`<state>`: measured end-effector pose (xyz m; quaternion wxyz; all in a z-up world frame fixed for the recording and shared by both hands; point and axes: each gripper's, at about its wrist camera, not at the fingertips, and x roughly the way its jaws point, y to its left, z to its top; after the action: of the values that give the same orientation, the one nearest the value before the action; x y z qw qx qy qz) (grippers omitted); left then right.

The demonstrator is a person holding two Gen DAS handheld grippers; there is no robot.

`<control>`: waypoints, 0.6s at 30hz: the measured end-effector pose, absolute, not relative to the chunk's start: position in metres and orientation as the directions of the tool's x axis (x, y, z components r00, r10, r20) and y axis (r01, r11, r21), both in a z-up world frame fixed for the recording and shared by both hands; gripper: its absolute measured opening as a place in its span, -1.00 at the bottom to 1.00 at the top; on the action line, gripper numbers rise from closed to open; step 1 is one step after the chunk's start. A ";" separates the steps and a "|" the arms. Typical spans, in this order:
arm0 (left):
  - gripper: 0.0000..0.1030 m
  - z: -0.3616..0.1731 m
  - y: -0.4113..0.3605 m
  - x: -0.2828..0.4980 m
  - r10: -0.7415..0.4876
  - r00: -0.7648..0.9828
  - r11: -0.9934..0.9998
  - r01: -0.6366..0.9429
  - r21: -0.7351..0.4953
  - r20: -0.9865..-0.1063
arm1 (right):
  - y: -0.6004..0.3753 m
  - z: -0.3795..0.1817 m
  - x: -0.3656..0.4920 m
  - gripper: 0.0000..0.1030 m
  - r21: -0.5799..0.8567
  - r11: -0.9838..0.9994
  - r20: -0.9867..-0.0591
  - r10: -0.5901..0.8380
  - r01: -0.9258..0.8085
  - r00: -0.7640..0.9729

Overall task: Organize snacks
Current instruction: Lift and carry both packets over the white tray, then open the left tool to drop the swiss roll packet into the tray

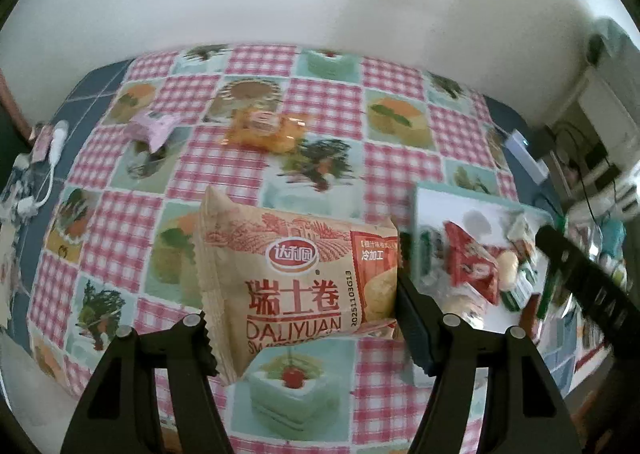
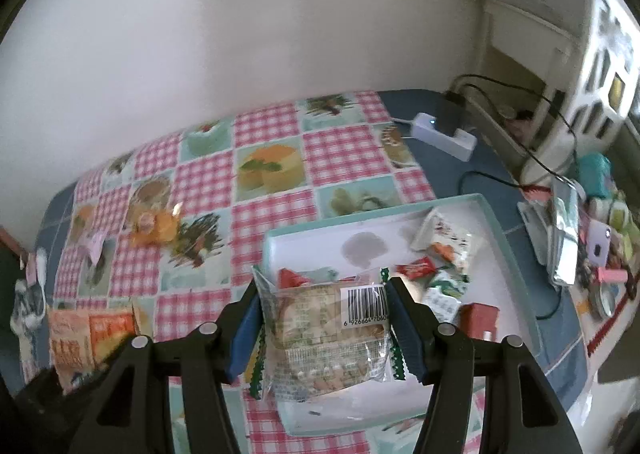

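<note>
clear packet (image 2: pixel 326 338) in right fingers (image 2: pixel 404 328) | left view only: pink packet (image 1: pixel 154 125)

small snack packets (image 2: pixel 440 274) lie in the tray (image 2: pixel 500 238) on the tablecloth (image 2: pixel 272 193).

Left gripper (image 1: pixel 304 318) clamping Swiss roll pack (image 1: pixel 296 274) (beige), above tablecloth (image 1: pixel 248 173)

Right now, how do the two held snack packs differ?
The beige printed Swiss-roll pack in the left gripper is opaque; the clear barcoded cracker pack in the right gripper shows its contents and hangs over the teal tray. Both are clamped between jaws.
</note>
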<state>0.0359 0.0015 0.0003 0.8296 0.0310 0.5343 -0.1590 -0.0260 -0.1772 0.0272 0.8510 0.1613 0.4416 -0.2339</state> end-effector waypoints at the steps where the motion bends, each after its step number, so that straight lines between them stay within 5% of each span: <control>1: 0.36 0.000 -0.005 0.032 -0.238 0.372 0.942 0.315 -0.120 -0.897 | -0.184 0.029 -0.030 0.23 0.078 0.829 -0.825 -0.258 0.553 0.503; 18: 0.36 -0.011 -0.112 -0.039 -0.288 0.317 0.803 0.595 -0.047 -0.904 | -0.246 0.032 -0.077 0.23 0.105 0.725 -0.831 -0.313 0.681 0.461</control>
<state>-0.0387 -0.1117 -0.0111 0.7976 0.1491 0.5148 -0.2766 -0.0770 -0.2463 0.0322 0.8266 0.2173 0.4235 -0.3004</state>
